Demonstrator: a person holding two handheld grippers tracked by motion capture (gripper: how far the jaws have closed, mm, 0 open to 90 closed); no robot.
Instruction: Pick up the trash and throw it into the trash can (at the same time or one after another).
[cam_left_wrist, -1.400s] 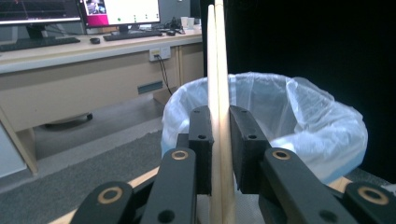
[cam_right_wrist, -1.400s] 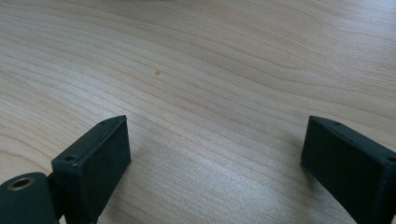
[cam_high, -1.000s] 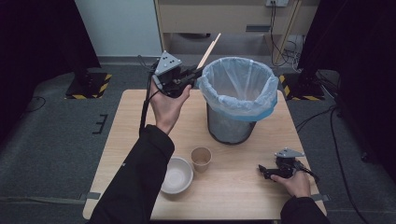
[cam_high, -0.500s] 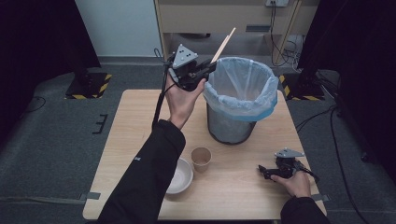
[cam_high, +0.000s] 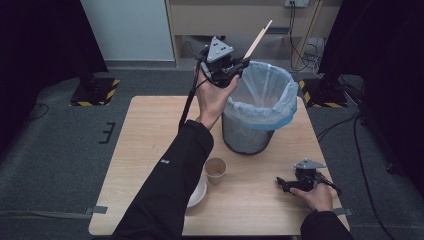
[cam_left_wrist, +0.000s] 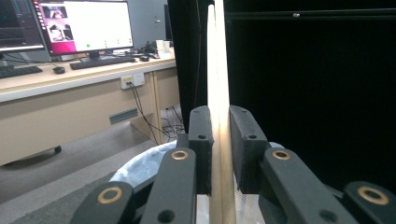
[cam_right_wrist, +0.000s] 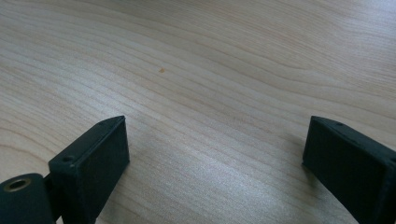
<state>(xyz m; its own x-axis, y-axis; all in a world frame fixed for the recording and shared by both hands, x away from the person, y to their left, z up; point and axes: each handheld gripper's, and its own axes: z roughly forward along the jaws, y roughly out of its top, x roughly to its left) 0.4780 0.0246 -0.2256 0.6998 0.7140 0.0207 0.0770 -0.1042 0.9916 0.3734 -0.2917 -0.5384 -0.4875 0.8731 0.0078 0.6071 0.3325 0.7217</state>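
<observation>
I read no brand or lettering on any item. Since the earlier frame, my left tool (cam_high: 235, 67) has carried the wooden stick (cam_high: 258, 39) further right and slightly up, now at the near-left rim of the lined bin (cam_high: 260, 107). Its jaws clamp the stick, whose long axis rises up-right and away. My right tool (cam_high: 286, 183) rests wide apart on the tabletop (cam_high: 150, 125).

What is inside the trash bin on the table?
The trash bin is lined with a pale blue bag. Its upper inner walls look bare; the bottom is hidden by the rim. The wooden stick in the left gripper is above the rim, not inside.
</observation>
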